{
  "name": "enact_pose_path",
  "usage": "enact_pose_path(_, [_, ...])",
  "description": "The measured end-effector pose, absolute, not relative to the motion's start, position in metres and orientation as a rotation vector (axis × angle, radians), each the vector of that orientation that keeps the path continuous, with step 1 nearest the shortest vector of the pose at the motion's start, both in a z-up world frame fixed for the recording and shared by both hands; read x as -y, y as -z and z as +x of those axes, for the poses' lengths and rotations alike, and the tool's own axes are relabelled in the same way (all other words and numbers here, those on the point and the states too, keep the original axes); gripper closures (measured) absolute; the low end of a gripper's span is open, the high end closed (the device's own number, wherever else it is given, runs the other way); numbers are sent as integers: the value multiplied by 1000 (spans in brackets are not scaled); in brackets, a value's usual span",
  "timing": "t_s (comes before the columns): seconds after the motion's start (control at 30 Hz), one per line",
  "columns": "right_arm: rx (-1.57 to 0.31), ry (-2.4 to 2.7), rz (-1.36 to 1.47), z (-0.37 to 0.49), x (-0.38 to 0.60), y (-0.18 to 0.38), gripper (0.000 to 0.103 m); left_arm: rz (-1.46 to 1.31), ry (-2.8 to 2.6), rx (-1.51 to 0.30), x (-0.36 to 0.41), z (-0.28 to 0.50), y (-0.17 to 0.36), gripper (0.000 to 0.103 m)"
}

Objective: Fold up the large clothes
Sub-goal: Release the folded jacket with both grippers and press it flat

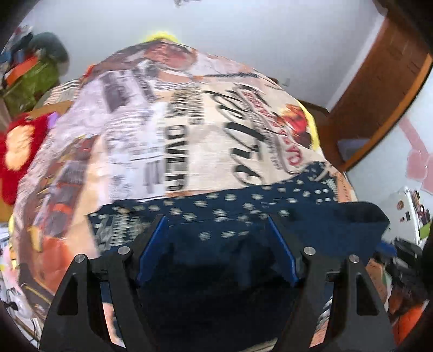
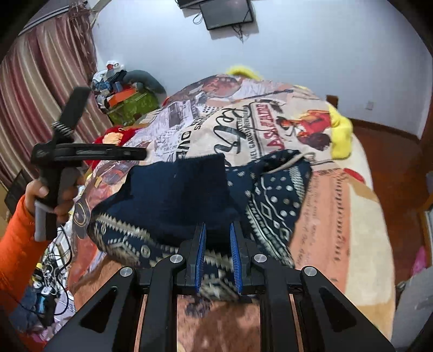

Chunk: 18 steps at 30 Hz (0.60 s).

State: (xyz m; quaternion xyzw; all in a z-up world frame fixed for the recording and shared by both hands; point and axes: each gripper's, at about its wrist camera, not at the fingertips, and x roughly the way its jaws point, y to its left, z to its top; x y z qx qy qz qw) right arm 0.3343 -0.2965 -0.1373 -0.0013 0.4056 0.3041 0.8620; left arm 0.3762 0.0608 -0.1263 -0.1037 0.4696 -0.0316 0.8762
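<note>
Navy sweater pinched by right hand-held gripper | left hand-held gripper wide, angled down

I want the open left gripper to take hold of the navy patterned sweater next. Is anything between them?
Nothing visible. The left gripper hangs open directly over the navy patterned knitted sweater on the printed blanket; only bare sweater fabric shows between its blue pads.

Pale blue walls, striped curtains, wall-mounted screen, reddish wooden floor.
</note>
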Motion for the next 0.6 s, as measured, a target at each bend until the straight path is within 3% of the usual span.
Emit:
enact_pose_path(0.1, [-849, -656, 6, 349, 287, 141, 84, -211, -9, -991, -95, 360, 136, 30])
enact_pose_path(0.17, [-858, -695, 52, 358, 282, 143, 71, -214, -52, -1013, -115, 350, 147, 30])
enact_pose_path(0.23, [-873, -736, 105, 367, 277, 145, 31, -252, -77, -1040, -135, 340, 161, 30])
enact_pose_path(0.27, [-871, -743, 118, 370, 274, 147, 25, -297, -84, -1059, -147, 335, 172, 30])
enact_pose_path(0.6, [-1015, -775, 53, 405, 240, 173, 22, -591, 102, -1141, -153, 347, 230, 30])
